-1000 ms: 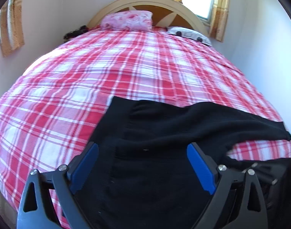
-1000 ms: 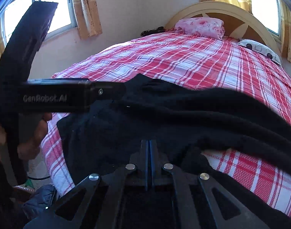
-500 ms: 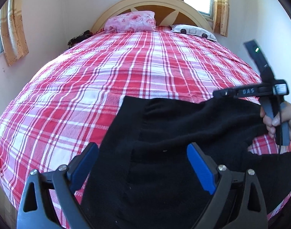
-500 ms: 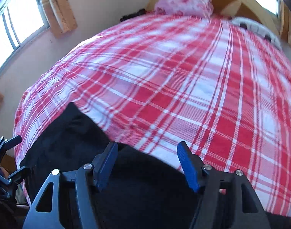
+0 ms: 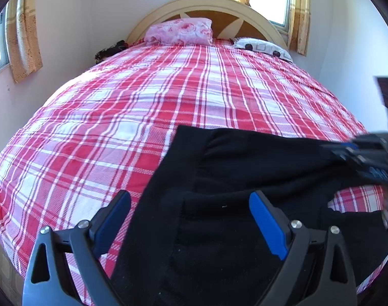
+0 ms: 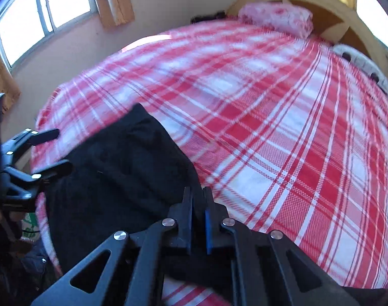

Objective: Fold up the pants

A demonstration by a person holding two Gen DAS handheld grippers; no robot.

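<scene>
Black pants (image 5: 244,191) lie spread across the near part of a bed with a red and white plaid sheet (image 5: 143,117). My left gripper (image 5: 190,219) is open, its blue pads (image 5: 264,225) apart just above the pants' near part. My right gripper (image 6: 197,204) is shut on the pants' edge (image 6: 122,173), its fingers pressed together over the black cloth. The right gripper also shows blurred at the right edge of the left wrist view (image 5: 367,155). The left gripper shows at the left edge of the right wrist view (image 6: 33,158).
A pink pillow (image 5: 179,32) and a white patterned pillow (image 5: 264,48) lie by the curved headboard (image 5: 206,7). Dark items (image 5: 109,49) sit at the far left corner. Walls and curtained windows (image 6: 48,12) flank the bed. The far sheet is bare.
My right gripper was open half a second ago and has now shut on the pants' edge. The left gripper has stayed open over the pants.
</scene>
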